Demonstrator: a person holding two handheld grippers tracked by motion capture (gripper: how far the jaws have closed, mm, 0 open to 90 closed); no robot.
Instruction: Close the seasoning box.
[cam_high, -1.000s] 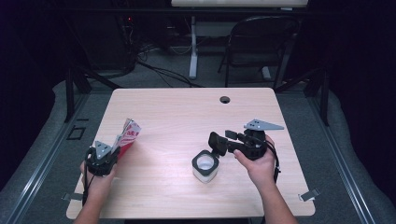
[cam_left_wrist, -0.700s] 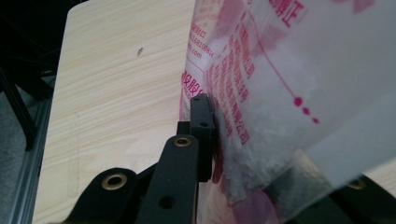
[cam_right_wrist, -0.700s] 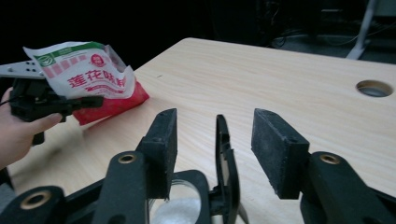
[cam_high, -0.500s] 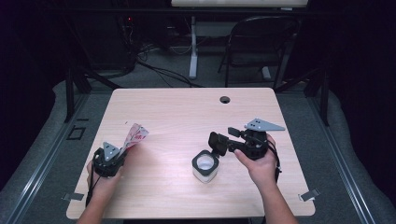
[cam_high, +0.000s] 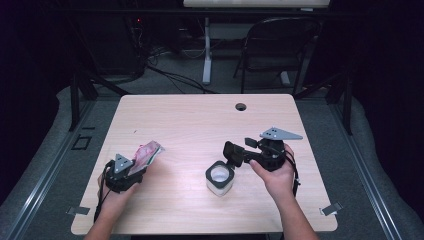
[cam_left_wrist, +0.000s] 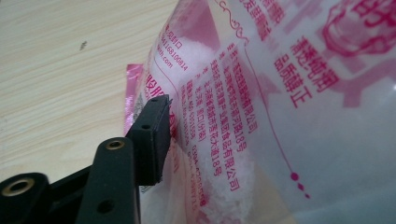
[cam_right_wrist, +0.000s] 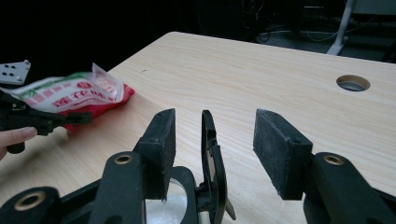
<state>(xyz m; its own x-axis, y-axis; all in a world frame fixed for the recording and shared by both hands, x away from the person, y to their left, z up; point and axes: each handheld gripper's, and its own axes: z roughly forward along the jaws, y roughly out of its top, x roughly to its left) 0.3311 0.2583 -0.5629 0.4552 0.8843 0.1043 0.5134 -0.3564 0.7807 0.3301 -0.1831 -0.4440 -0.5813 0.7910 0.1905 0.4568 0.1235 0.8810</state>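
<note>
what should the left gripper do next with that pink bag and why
Probably draw the left gripper back off the pink bag. Its jaws have just been opening, and the bag now lies flat on the table with one pad against the film but no pinch. The right gripper hangs open over the white jar, whose lid stands flipped up between its jaws.

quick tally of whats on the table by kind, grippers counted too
plastic bag of white grains with pink print: 1
white jar with a black flip lid: 1
hand-held grippers: 2, the left gripper and the right gripper
total: 4
</note>
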